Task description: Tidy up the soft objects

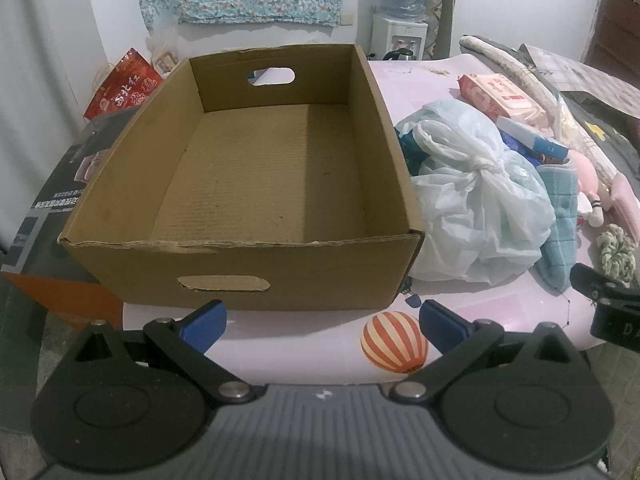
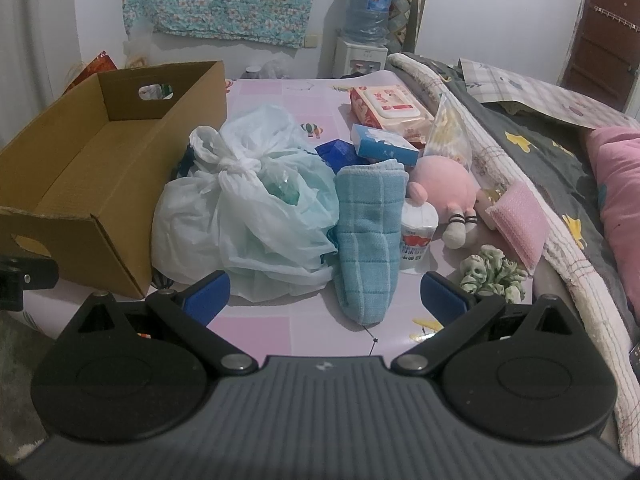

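Facing the pile, my right hand-held gripper [image 2: 325, 300] hangs with its blue pads spread wide and nothing between them. Straight ahead lies the blue towel [image 2: 366, 236], folded into a long strip whose near end almost reaches the gap between the pads; its long axis runs away from me, in line with the fingers. My left hand-held gripper [image 1: 323, 324], equally spread and empty, faces the cardboard box [image 1: 256, 276], with the towel well off to its right. I judge the right hand nearer and better placed for the towel.
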